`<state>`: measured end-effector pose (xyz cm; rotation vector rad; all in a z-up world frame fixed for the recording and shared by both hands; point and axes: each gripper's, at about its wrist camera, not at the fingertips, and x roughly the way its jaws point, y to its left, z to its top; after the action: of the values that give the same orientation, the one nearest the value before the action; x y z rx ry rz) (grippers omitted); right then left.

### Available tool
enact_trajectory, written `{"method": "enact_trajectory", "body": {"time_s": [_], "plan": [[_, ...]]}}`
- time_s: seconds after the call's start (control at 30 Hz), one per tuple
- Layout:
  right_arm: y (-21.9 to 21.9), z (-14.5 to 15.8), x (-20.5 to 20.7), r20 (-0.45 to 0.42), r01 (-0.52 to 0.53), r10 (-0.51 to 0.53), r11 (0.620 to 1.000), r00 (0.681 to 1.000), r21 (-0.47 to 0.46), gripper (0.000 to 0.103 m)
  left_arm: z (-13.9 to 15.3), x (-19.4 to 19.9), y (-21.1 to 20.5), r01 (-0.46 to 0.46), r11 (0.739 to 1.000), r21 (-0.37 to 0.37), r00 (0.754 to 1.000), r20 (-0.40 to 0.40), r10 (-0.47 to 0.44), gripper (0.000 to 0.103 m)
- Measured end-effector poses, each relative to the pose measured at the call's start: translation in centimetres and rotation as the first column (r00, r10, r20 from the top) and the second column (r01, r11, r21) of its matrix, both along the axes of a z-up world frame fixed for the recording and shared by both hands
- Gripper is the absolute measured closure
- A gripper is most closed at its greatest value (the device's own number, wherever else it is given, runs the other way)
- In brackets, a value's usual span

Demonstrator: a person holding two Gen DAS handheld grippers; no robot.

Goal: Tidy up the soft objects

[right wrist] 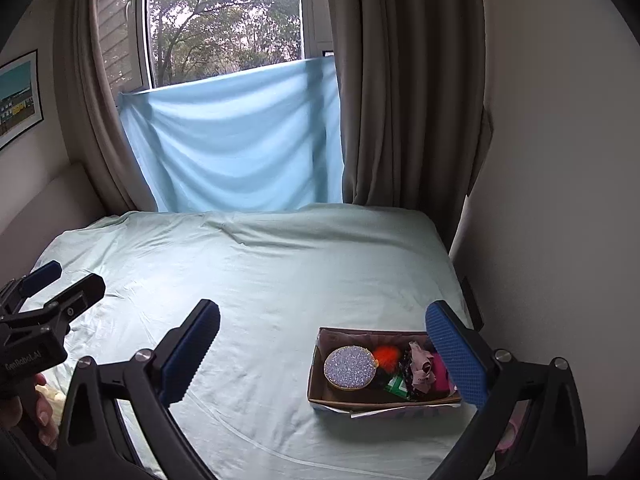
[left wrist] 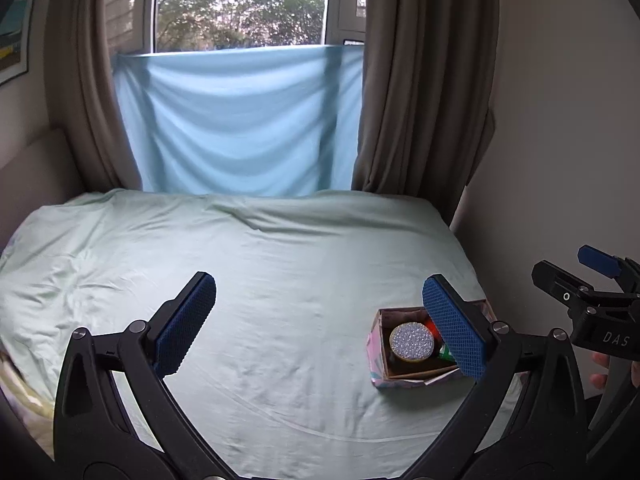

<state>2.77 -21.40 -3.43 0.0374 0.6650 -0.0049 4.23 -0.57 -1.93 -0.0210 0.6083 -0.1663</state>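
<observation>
A small open cardboard box [right wrist: 316, 380] sits on the pale green bed sheet [right wrist: 260, 280] near the right edge. It holds a round glittery silver disc [right wrist: 349, 367], an orange fluffy piece [right wrist: 387, 355], a mauve cloth piece [right wrist: 421, 365], a pink item [right wrist: 440, 372] and a green item [right wrist: 397, 387]. The box also shows in the left wrist view [left wrist: 382, 332] with the disc [left wrist: 411, 341]. My right gripper [right wrist: 320, 356] is open and empty, above the bed, box at its right finger. My left gripper [left wrist: 320, 328] is open and empty, left of the box.
A light blue cloth [right wrist: 236, 140] hangs over the lower window, with brown curtains [right wrist: 400, 100] on both sides. A white wall [right wrist: 560, 200] runs along the bed's right edge. A framed picture [right wrist: 18, 96] hangs on the left wall.
</observation>
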Motion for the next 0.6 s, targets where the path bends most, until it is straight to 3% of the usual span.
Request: {"method": "enact_trajectory", "body": {"time_s": [0.6], "plan": [[-0.31,0.66,-0.72,0.018,0.027,-0.027,1.0,0.999,-0.008,0.001,0.68,-0.9,-0.96,-0.002,1.0,0.018,0.999,0.047,0.001,0.0]]}}
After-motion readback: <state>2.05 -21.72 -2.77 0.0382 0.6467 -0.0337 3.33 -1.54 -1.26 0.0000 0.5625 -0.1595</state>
